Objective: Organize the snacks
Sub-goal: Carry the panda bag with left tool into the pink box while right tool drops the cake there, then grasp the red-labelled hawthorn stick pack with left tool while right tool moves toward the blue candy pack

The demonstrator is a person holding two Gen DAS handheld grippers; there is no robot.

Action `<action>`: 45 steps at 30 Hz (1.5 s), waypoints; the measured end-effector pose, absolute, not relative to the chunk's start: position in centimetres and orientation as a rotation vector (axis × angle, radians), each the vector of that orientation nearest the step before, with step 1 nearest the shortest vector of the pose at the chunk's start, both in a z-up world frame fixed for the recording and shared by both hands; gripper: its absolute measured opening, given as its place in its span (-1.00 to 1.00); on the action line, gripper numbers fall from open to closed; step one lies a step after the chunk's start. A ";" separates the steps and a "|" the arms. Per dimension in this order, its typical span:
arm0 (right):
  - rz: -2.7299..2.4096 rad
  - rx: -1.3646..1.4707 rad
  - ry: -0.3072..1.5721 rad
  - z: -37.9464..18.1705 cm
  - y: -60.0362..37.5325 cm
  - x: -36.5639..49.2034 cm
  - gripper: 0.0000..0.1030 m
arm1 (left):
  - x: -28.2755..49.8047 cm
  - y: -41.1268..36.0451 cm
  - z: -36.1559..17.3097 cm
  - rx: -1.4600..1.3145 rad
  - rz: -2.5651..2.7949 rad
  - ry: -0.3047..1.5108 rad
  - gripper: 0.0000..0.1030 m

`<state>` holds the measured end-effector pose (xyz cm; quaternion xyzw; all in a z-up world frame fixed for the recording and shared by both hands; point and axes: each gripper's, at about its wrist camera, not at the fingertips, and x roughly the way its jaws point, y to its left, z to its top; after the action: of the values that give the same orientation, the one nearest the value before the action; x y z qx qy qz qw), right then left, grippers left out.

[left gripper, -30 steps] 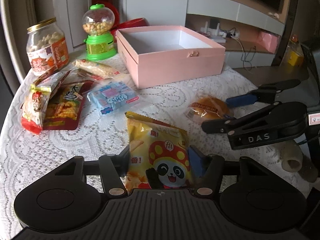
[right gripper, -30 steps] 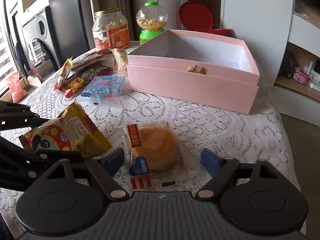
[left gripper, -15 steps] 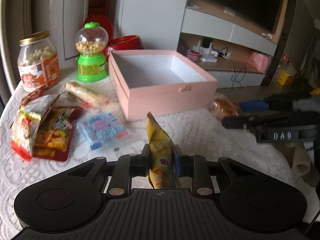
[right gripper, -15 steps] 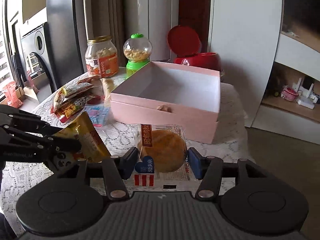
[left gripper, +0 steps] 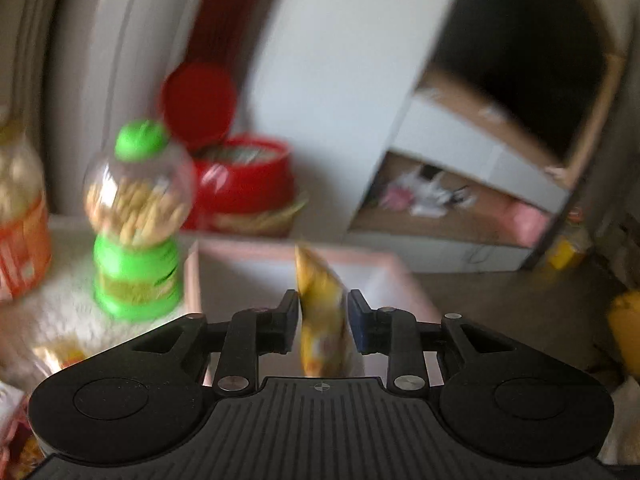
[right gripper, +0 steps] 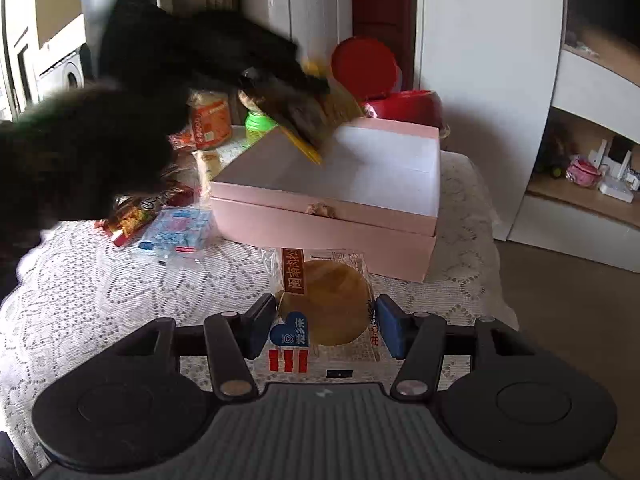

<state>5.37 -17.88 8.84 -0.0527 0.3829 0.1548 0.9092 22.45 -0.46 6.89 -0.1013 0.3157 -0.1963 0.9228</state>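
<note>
In the blurred left wrist view my left gripper carries a yellow snack bag edge-on between its pads, above the open pink box. Its jaws are opening, and the bag still stands between them, touching the pads. The right wrist view shows that gripper as a dark blur holding the yellow bag over the pink box's far left corner. My right gripper is shut on a wrapped round bun, held above the lace cloth just in front of the box.
A green peanut dispenser, a nut jar and a red tin stand behind and left of the box. A blue packet and red snack packs lie left on the lace cloth. The table edge runs close on the right.
My left gripper closed on the yellow bag, lifted it off the cloth and swung it over the pink box. My right gripper closed on the bun and raised it slightly.
</note>
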 end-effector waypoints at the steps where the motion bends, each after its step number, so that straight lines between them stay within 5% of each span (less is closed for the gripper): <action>1: 0.313 -0.112 0.791 9.0 -18.0 5.5 0.07 | 22.8 0.0 6.3 -0.215 -0.395 0.646 -0.38; 13: 0.191 -0.242 0.690 11.8 -14.3 18.4 0.10 | 11.6 10.0 6.2 -0.286 -0.269 0.561 -0.38; 22: 0.348 -0.133 0.833 11.1 -8.6 22.2 0.29 | 5.1 15.0 2.5 -0.286 -0.174 0.631 -0.38; 38: 0.396 -0.329 1.074 5.2 6.5 26.9 0.25 | 2.4 19.6 1.5 -0.413 -0.120 0.629 -0.38; 45: 0.470 -0.270 1.158 5.2 6.9 25.1 -0.43 | 2.0 20.5 1.2 -0.438 -0.091 0.633 -0.38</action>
<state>25.12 6.87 5.21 -0.1261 0.5402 0.2193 0.8026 2.02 20.53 1.16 -0.2138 0.3085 -0.0444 0.9258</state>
